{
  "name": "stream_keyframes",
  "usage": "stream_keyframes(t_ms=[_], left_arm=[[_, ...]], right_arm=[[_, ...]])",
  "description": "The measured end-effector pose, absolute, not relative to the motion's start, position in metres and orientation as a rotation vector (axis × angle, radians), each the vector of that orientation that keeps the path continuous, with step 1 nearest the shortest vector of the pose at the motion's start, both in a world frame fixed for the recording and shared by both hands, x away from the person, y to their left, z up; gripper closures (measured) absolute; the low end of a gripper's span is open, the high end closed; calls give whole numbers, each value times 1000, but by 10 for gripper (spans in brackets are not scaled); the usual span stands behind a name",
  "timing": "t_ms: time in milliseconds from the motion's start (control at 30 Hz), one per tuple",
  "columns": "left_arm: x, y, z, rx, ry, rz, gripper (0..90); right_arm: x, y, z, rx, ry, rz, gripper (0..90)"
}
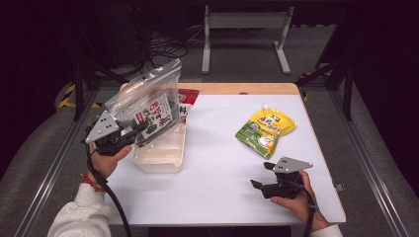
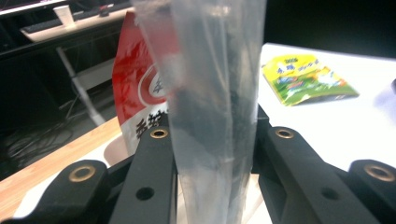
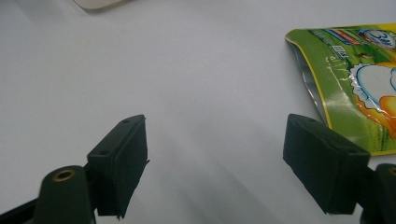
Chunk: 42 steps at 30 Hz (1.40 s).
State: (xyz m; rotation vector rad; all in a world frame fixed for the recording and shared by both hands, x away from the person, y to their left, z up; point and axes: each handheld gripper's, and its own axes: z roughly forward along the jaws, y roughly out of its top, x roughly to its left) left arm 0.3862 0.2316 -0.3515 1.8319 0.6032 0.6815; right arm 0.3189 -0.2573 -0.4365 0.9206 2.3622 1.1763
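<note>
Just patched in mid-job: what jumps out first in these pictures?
The clear zip bag stands out first, clamped in the left hand-held gripper and held up over the translucent tub at the table's left side. A red packet stands behind it. To the right, a yellow-green pouch lies flat on the white table, with the right hand-held gripper open and empty just short of it.

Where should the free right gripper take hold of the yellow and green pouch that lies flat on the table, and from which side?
Probably at the near green corner of the yellow and green pouch. The pouch lies flat on the white table, so its thin sealed edge is the easiest part to pinch. The right gripper, jaws open, sits just in front of it and could slide in low from the person's side.
</note>
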Motion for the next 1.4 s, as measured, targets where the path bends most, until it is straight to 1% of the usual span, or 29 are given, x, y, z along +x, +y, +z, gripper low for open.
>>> stream_keyframes(t_ms=[300,367,500,633,767,933,1400], left_arm=[[393,227,-358,1839,587,662,738],[393,226,-358,1851,579,657,739],[398,218,-361,1901,562,688,739],[397,218,-360,1913,567,672,742],[399,211,-361,2024,555,685,744],[406,215,-369,1967,580,636,743],[415,235,-392,1900,629,509,745]], right_arm=[[318,-255,-438,910,2380,1170,227],[318,-255,-438,906,2386,1170,230],[318,-252,-439,899,2396,1165,230],[318,-252,-439,901,2398,1170,229],[319,-252,-441,904,2405,1163,221],[319,-251,-441,899,2403,1171,222],[318,-248,-438,867,2389,1172,226]])
